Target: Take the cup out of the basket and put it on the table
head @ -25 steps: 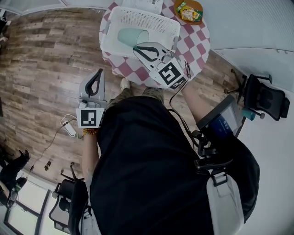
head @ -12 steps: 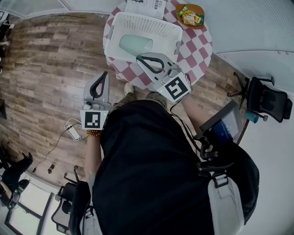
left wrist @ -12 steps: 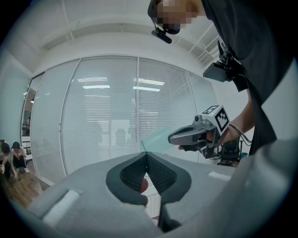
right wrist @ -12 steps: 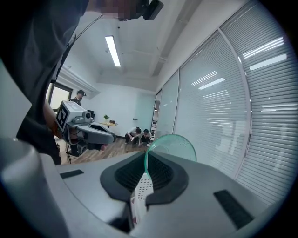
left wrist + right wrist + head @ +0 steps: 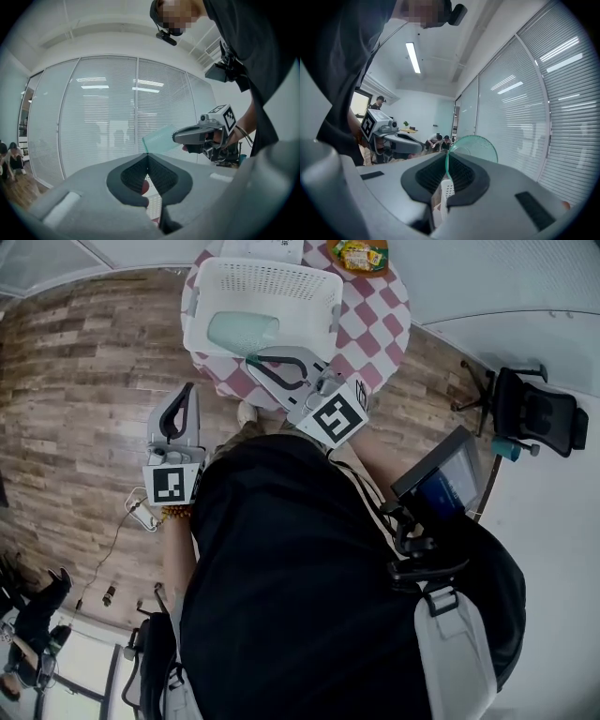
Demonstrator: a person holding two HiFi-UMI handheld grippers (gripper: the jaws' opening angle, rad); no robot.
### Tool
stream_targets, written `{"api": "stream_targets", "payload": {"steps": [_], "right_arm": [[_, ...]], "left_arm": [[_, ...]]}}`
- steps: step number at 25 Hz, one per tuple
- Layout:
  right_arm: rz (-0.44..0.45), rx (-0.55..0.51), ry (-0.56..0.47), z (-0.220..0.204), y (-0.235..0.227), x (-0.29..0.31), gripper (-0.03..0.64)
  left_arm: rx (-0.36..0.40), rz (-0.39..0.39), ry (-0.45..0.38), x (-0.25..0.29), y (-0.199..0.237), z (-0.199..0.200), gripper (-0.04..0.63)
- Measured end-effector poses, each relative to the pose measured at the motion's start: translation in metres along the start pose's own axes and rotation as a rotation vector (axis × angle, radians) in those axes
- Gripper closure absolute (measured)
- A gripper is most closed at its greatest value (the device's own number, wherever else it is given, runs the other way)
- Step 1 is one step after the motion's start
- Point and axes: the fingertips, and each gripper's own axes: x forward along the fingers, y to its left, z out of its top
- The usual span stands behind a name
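Half done: my R fingers [image 5: 431, 176] clamp cup [image 5: 242, 332] above basket [image 5: 281, 277]; table [image 5: 380, 310] set-down pending. L fingers [image 5: 133, 176] together, empty.

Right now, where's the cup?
Head view, top centre: the cup is held by its rim in the right gripper, over the white basket on the checkered table.
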Motion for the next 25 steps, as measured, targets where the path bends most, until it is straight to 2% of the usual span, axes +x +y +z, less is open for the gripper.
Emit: {"api": "stream_targets", "payload": {"steps": [12,14,19,25], "right_arm": [[-0.030,0.022,-0.053,0.006,0.021,-0.009,0.592],[-0.030,0.011,-0.048,0.005,0.024,-0.010,0.592],[-0.051,0.027,-0.049,-0.002,0.028,-0.014,0.592],[-0.070,0.093,-0.081,-0.003,0.031,-0.013,0.592]], "left_arm": [[0.000,-0.062,-0.002,0.003,-0.010,-0.003,0.597],[-0.009,-0.077,0.010,0.003,-0.013,-0.007,0.597],[-0.041,-0.100,-0.017,0.003,-0.018,-0.009,0.597],[-0.038,-0.131,-0.008,0.006,-0.025,-0.014,0.597]]}}
